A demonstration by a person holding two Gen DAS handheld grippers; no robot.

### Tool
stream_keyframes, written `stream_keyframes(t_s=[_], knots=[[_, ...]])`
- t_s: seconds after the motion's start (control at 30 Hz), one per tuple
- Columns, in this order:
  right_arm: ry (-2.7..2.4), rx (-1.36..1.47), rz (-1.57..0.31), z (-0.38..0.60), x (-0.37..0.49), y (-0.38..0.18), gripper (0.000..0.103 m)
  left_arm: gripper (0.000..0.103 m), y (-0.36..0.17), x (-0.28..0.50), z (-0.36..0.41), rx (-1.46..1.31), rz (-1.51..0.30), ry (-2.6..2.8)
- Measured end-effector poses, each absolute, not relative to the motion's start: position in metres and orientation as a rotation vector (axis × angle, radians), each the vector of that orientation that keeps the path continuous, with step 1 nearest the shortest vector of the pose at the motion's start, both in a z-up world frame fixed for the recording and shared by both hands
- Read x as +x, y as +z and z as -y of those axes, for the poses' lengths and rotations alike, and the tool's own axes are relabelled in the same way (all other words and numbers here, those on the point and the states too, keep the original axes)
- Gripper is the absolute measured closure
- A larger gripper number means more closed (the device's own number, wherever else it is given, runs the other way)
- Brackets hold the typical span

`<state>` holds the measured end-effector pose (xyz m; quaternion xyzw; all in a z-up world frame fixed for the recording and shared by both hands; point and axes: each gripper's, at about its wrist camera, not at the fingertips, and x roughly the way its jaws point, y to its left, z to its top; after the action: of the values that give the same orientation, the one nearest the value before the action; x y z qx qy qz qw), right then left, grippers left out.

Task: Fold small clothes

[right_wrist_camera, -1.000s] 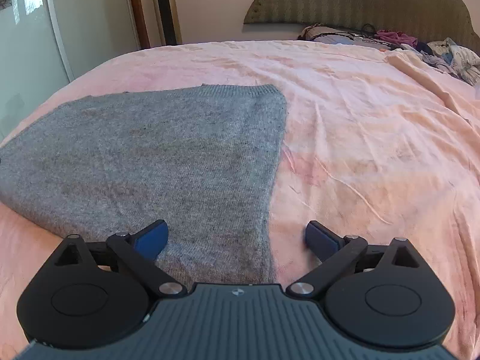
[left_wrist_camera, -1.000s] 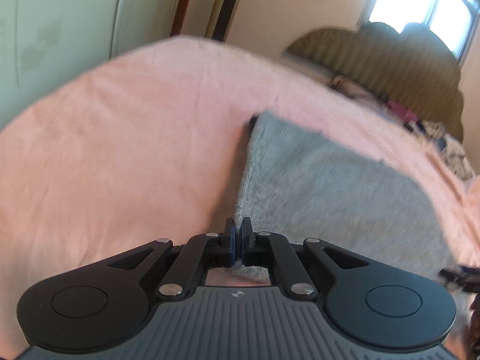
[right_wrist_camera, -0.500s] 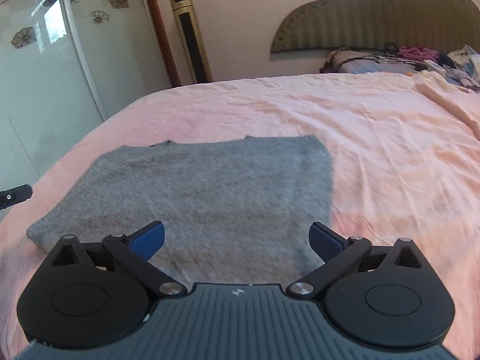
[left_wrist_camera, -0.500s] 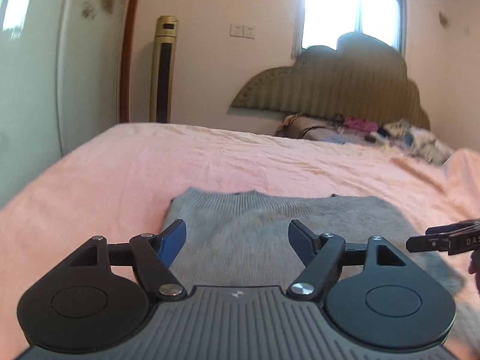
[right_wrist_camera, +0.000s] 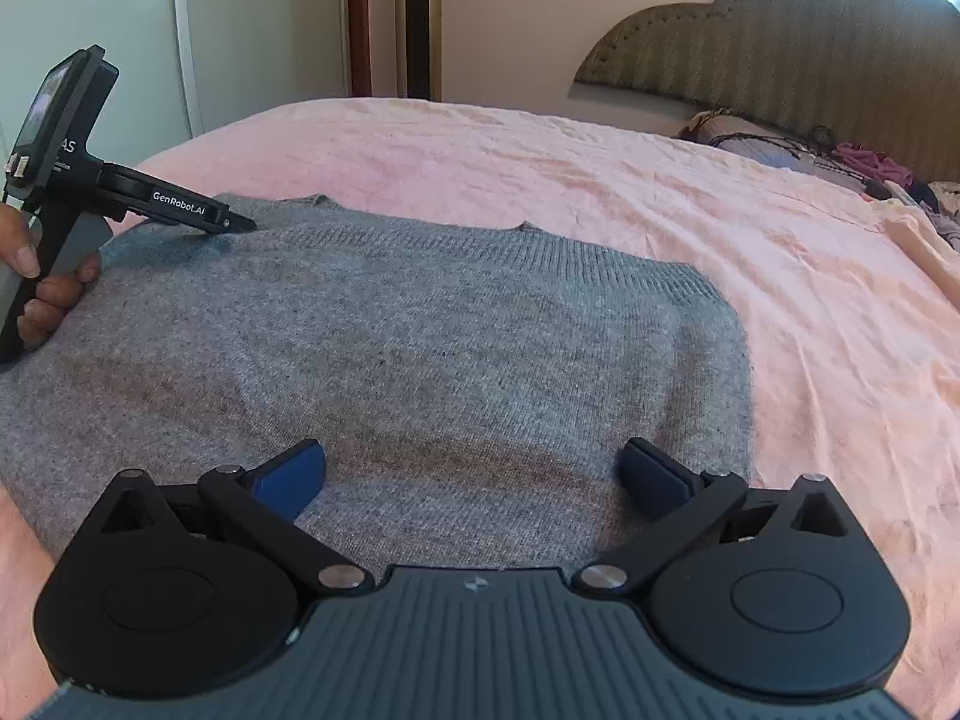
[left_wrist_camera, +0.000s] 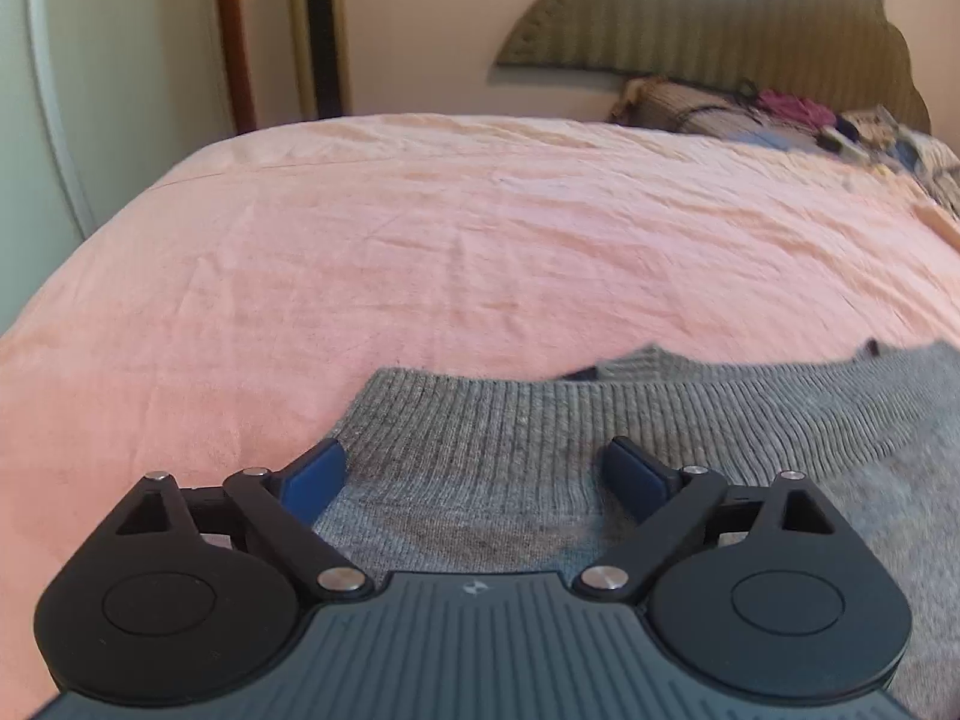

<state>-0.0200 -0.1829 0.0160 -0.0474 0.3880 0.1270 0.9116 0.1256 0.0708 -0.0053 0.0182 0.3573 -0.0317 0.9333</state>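
With the grey sweater [right_wrist_camera: 420,348] lying flat on the pink bed [right_wrist_camera: 780,276] and both the left gripper [left_wrist_camera: 474,474] and right gripper [right_wrist_camera: 474,471] spread wide and empty above it, pinching too shallowly risks lifting only the top knit layer, skewing the fold

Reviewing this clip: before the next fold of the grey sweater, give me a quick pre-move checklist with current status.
1. Left gripper open over the ribbed hem: ok.
2. Right gripper open over the grey sweater: ok.
3. Either gripper holding cloth: not ok.
4. Sweater lying flat on the pink bedsheet: ok.
5. Sweater's near edge under the grippers: cannot tell.
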Motion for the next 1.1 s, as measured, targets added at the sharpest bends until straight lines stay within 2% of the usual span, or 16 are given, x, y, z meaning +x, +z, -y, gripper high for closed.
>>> stream_keyframes(t_s=[0.03,0.17,0.33,0.37,0.53,0.7,0.8,0.9,1.0,1.1], knots=[[0.271,-0.077,-0.817,0.184,-0.013,0.026,0.001,0.008,-0.006,0.123,-0.069,0.044,-0.722,-0.056],[0.302,0.023,-0.697,0.192,0.022,0.059,0.000,0.008,-0.004,0.124,-0.068,0.046,-0.720,-0.047],[0.192,-0.034,-0.826,0.191,0.085,0.008,0.000,0.005,-0.005,0.132,-0.082,0.011,-0.731,0.048],[0.216,-0.012,-0.790,0.197,0.083,0.003,0.000,0.000,-0.006,0.139,-0.094,-0.058,-0.751,0.070],[0.231,0.002,-0.755,0.204,0.075,-0.002,0.000,0.000,-0.005,0.140,-0.092,-0.026,-0.742,0.116],[0.198,0.068,-0.710,0.207,0.047,0.024,0.000,0.000,0.024,0.084,-0.078,-0.045,-0.599,0.106],[0.288,0.110,-0.681,0.202,0.030,0.035,0.000,0.000,0.027,0.071,-0.045,0.018,-0.622,-0.025],[0.260,0.031,-0.741,0.186,0.044,0.024,0.000,0.000,0.006,0.090,-0.025,0.105,-0.742,-0.044],[0.239,-0.073,-0.742,0.182,0.049,0.005,0.000,0.000,-0.003,0.098,-0.046,0.064,-0.739,-0.052],[0.277,-0.029,-0.704,0.198,0.040,0.002,0.000,0.000,-0.005,0.101,-0.057,0.049,-0.732,-0.076]])
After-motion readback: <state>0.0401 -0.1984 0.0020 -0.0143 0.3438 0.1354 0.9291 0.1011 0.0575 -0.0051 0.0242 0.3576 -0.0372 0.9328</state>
